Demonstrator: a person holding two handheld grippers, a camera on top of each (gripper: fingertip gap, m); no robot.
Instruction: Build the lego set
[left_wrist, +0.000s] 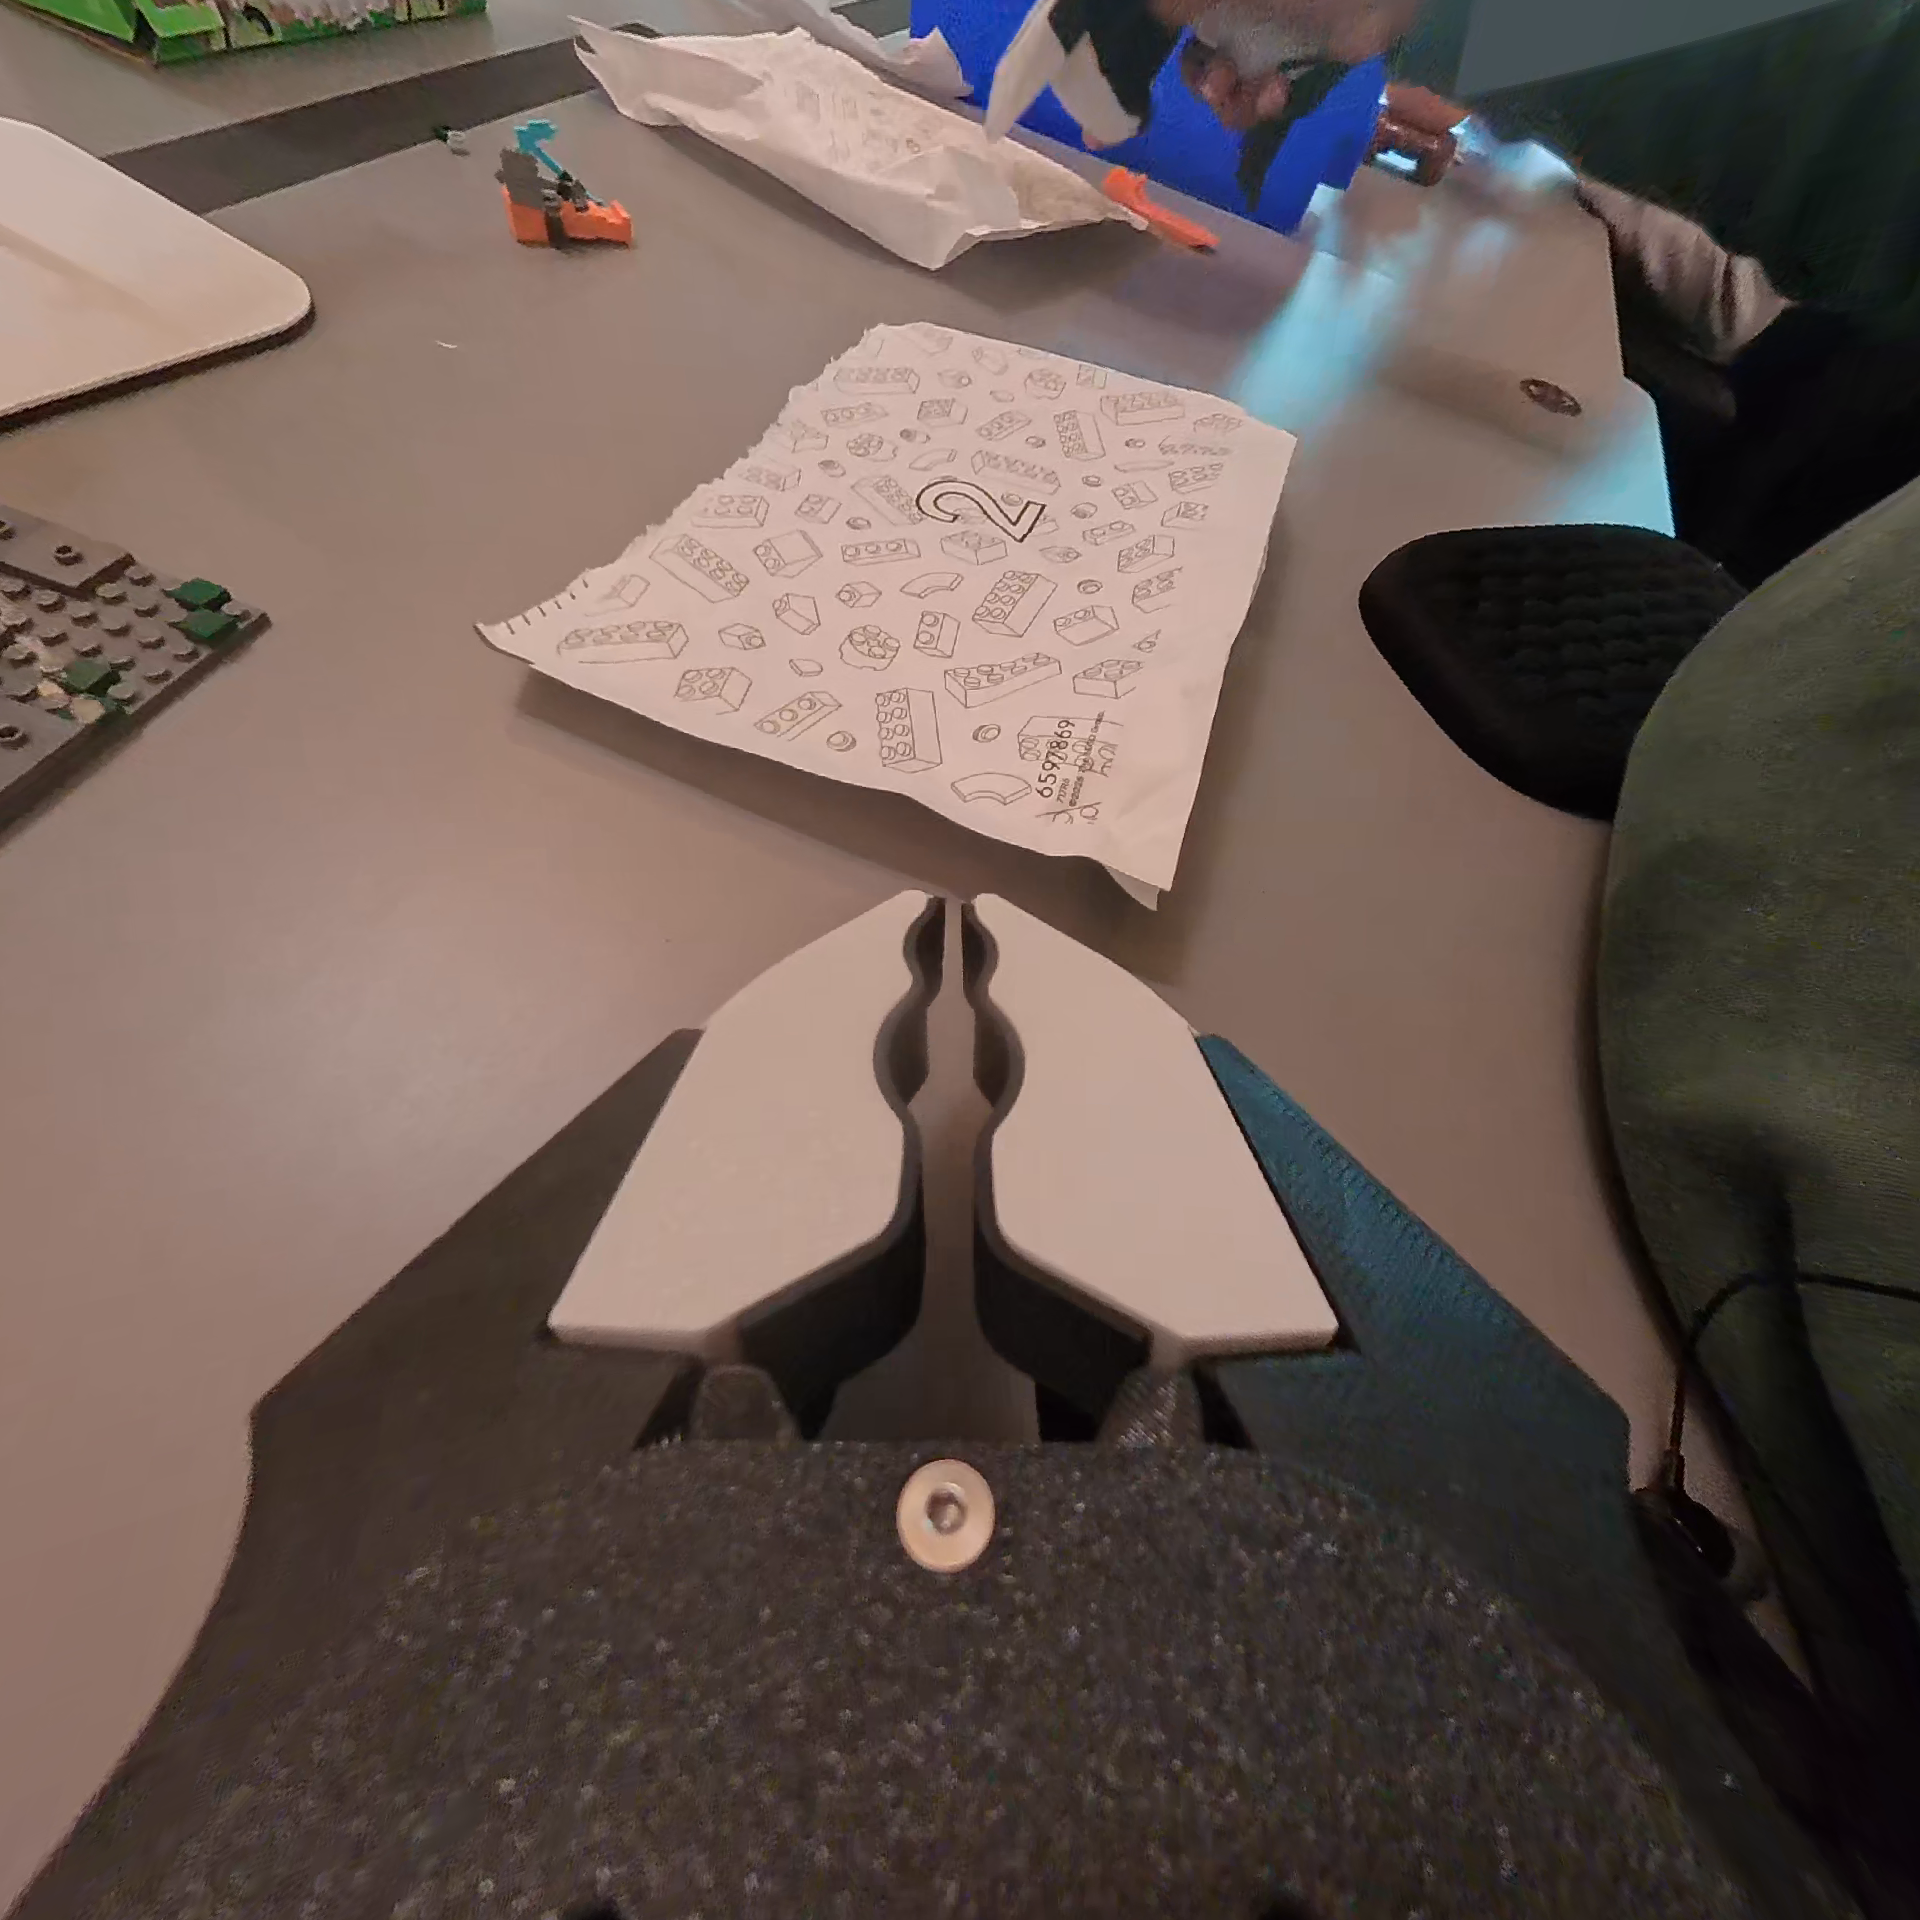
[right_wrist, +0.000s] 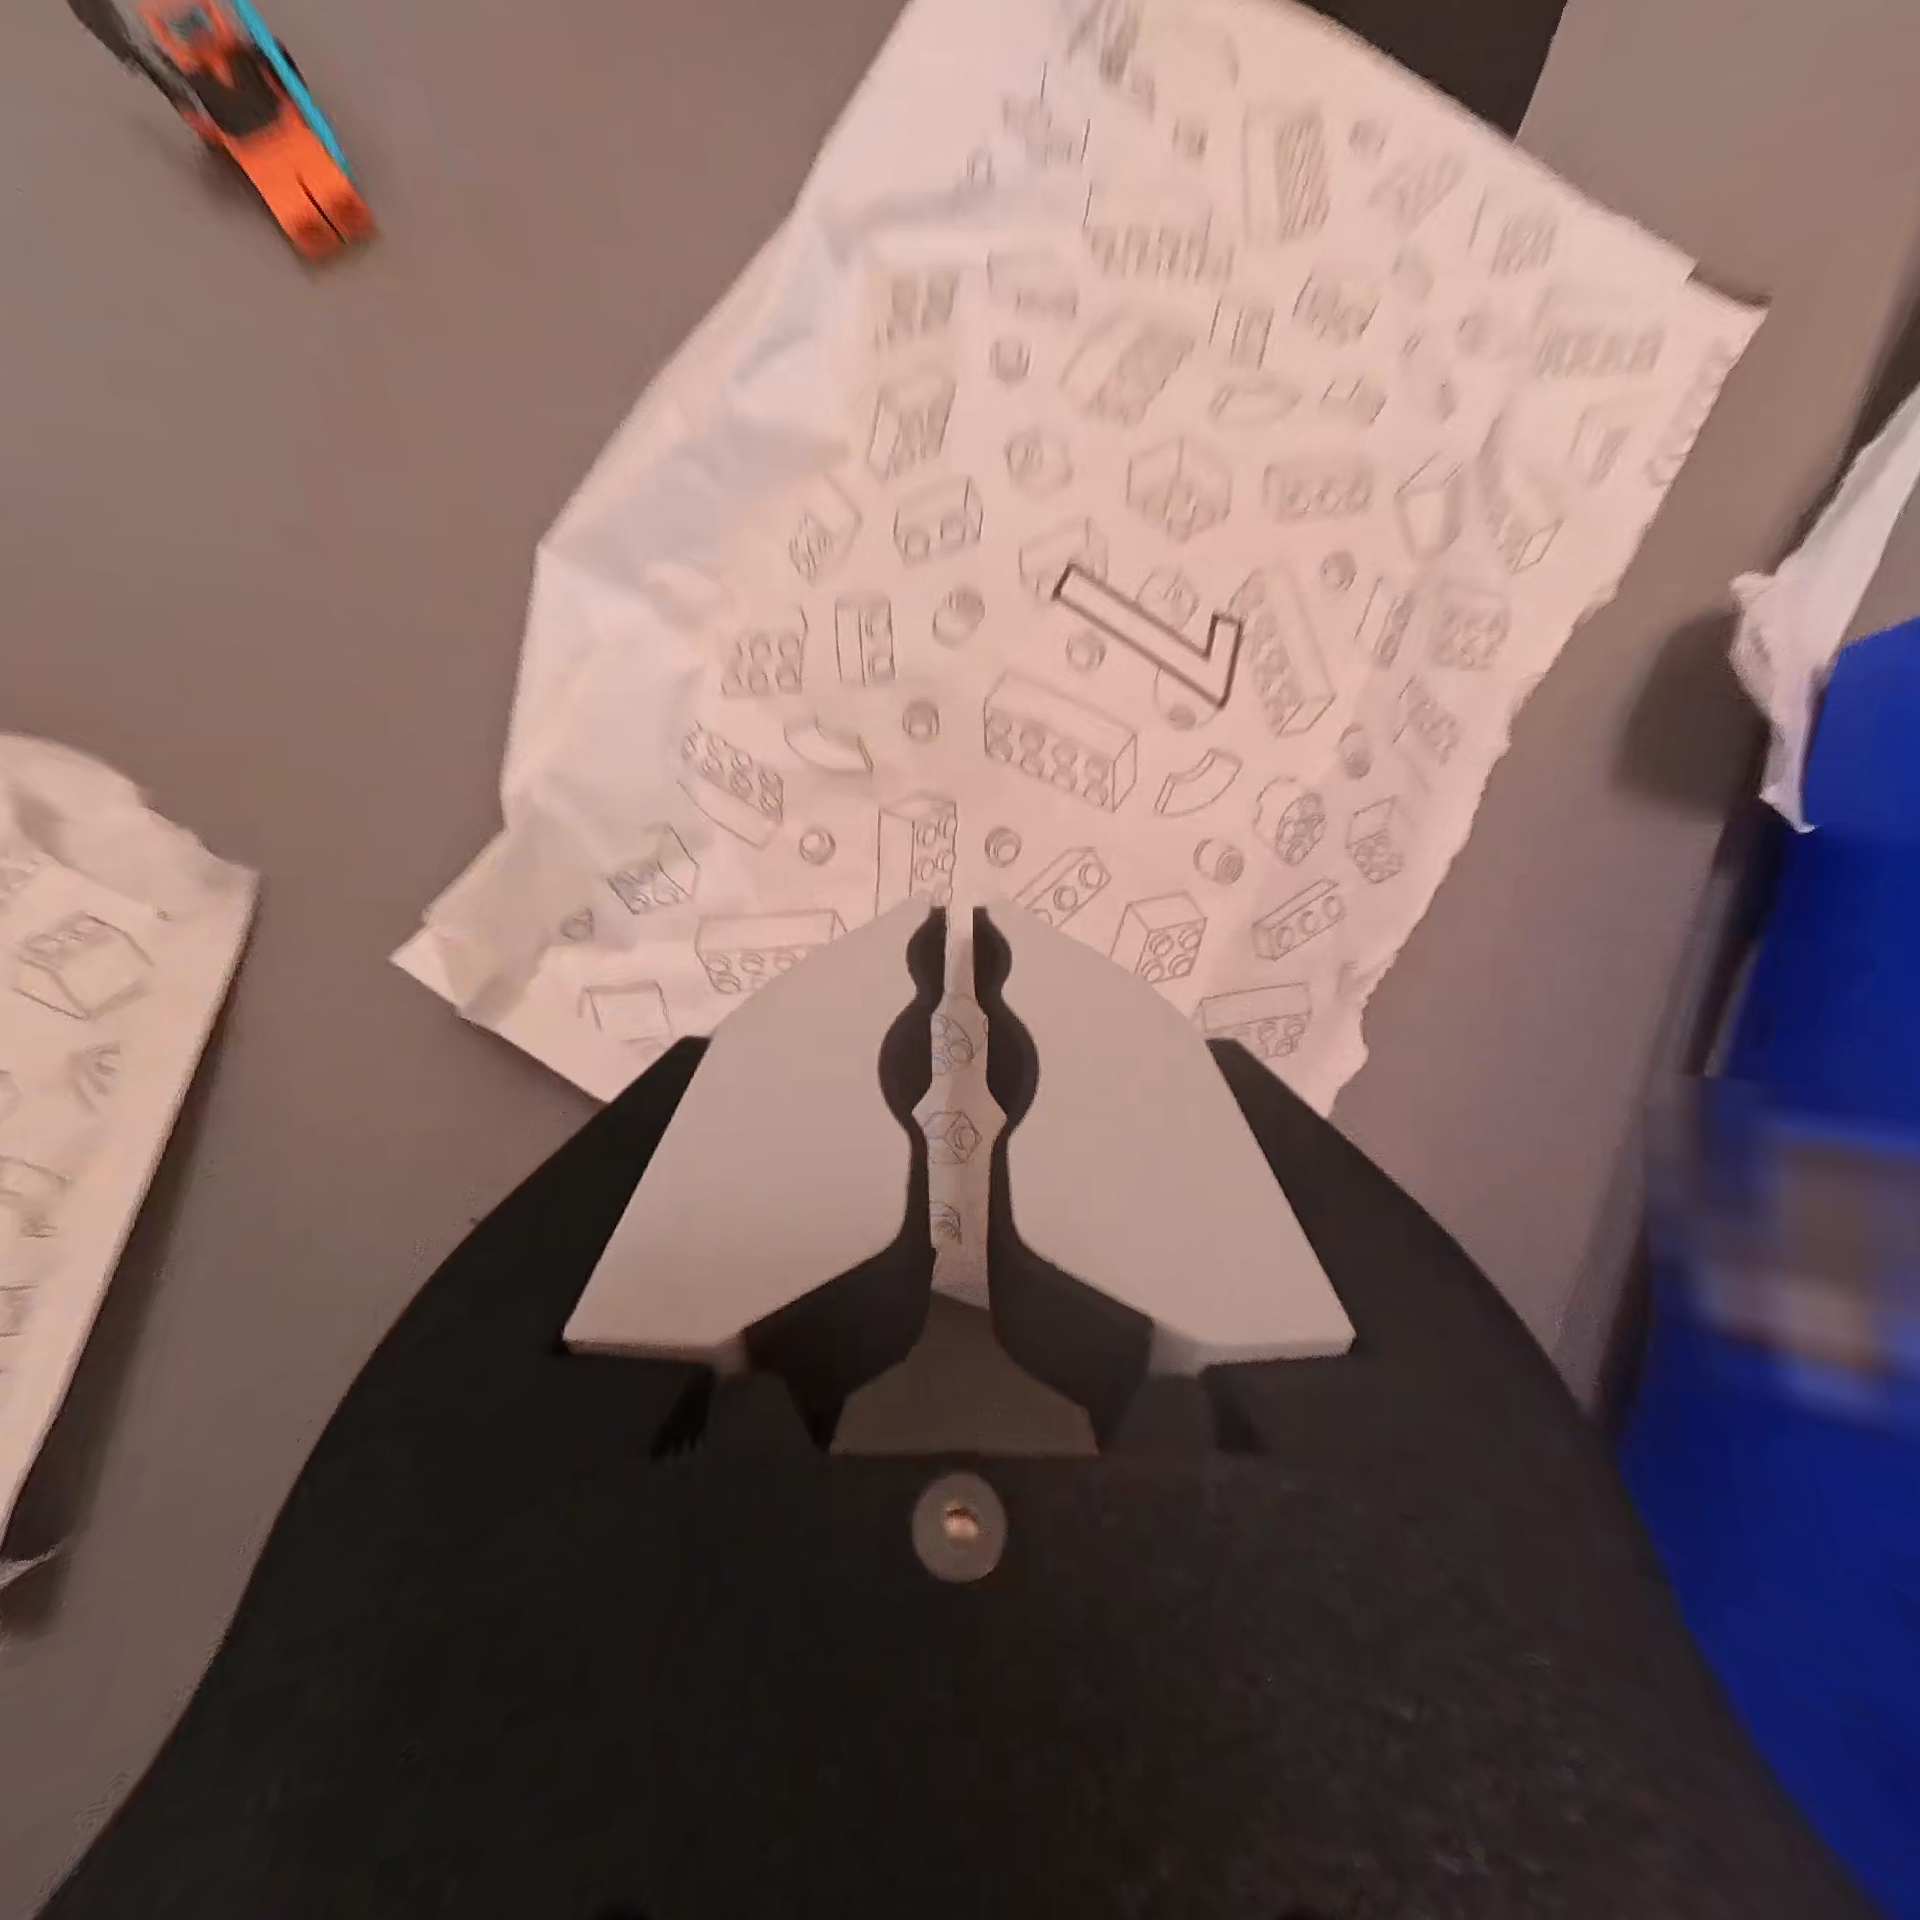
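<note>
While both claws sit nearly closed and empty, the left claw (left_wrist: 958, 909) at the paper bag (left_wrist: 914, 592) mid-frame, a pinch could merely crumple it; right claw (right_wrist: 958, 914) blurs.

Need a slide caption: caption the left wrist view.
Left gripper, shut and empty, points at a printed paper bag on the grey table.
</note>
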